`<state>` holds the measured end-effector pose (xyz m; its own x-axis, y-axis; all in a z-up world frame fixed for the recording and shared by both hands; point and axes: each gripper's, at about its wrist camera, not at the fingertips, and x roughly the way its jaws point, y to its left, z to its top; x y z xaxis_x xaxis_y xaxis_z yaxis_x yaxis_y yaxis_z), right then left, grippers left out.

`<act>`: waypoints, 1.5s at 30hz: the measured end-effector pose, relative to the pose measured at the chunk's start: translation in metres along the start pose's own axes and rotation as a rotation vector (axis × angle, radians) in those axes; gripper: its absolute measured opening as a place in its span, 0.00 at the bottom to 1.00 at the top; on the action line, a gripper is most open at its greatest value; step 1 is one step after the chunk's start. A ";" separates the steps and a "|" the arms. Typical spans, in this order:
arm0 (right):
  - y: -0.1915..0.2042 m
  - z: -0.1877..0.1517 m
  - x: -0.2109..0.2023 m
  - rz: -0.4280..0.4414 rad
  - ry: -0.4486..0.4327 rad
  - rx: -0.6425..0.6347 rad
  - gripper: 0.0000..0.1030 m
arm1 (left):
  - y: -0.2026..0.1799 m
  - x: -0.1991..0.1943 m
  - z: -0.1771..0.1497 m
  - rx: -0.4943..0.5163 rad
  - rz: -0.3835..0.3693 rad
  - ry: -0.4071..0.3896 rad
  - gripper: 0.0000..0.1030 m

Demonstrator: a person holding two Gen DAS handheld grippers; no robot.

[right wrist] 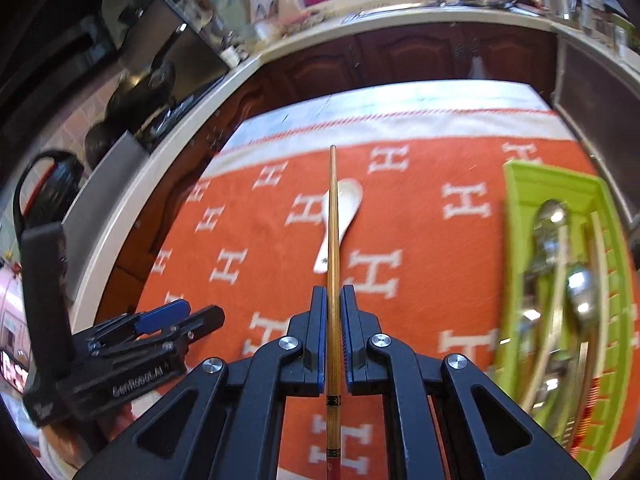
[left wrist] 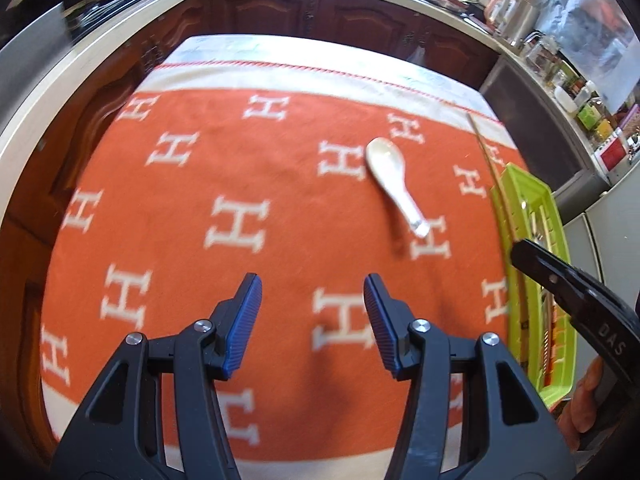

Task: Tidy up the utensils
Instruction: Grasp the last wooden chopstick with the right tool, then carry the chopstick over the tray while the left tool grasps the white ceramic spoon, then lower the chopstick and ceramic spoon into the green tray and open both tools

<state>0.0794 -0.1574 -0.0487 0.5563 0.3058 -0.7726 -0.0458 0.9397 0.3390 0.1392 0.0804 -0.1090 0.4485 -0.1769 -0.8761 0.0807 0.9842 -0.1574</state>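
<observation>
At the far left of the right wrist view, the left gripper [right wrist: 176, 316] is seen from the side above the orange cloth [right wrist: 280, 240], which is patterned with white H letters and spread over the table [right wrist: 400, 94]. In the left wrist view its jaws are held moderately apart, with nothing between the blue pads [left wrist: 246, 320]; only the cloth is seen through the gap.

Further right, a white ceramic spoon [left wrist: 394, 184] is laid flat on the cloth, its bowl toward the far edge of the table and its handle toward the camera. It is touched by neither gripper.

In the right wrist view the right gripper [right wrist: 333, 300] is closed on 1 wooden chopstick [right wrist: 333, 220], which is pinched between the blue pads and points straight ahead along the jaws, its tip raised clear of the cloth. From this view the chopstick is seen crossing in front of the white spoon. Its thicker, banded end runs back beneath the gripper.

At the right edge of the cloth a green utensil tray [right wrist: 516, 240] is placed. Several metal spoons [right wrist: 552, 220] and pale chopsticks are held in it, though blur prevents a count. In the left wrist view the right gripper is seen in front of this tray, with the held chopstick running along the tray's near rim.
</observation>
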 end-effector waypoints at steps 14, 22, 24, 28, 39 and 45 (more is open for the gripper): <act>-0.105 0.024 -0.046 -0.077 -0.086 0.150 0.06 | -0.045 0.087 0.080 0.008 -0.016 0.055 0.53; -0.137 0.015 -0.051 -0.107 -0.090 0.192 0.06 | -0.070 0.125 0.100 0.088 0.077 0.030 0.53; -0.144 0.013 -0.054 -0.119 -0.092 0.198 0.06 | -0.074 0.133 0.101 0.100 0.086 0.039 0.53; -0.156 0.007 -0.059 -0.153 -0.099 0.223 0.06 | -0.082 0.141 0.101 0.117 0.085 0.024 0.54; -0.188 -0.018 -0.060 -0.215 -0.068 0.286 0.06 | -0.103 0.143 0.096 0.156 0.096 -0.005 0.33; -0.196 -0.025 -0.052 -0.255 -0.028 0.292 0.06 | -0.106 0.131 0.088 0.151 0.067 0.001 0.32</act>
<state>0.0382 -0.3535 -0.0883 0.5417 0.0595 -0.8385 0.3329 0.9007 0.2790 0.2680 -0.0467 -0.1674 0.4568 -0.1111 -0.8826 0.1838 0.9825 -0.0285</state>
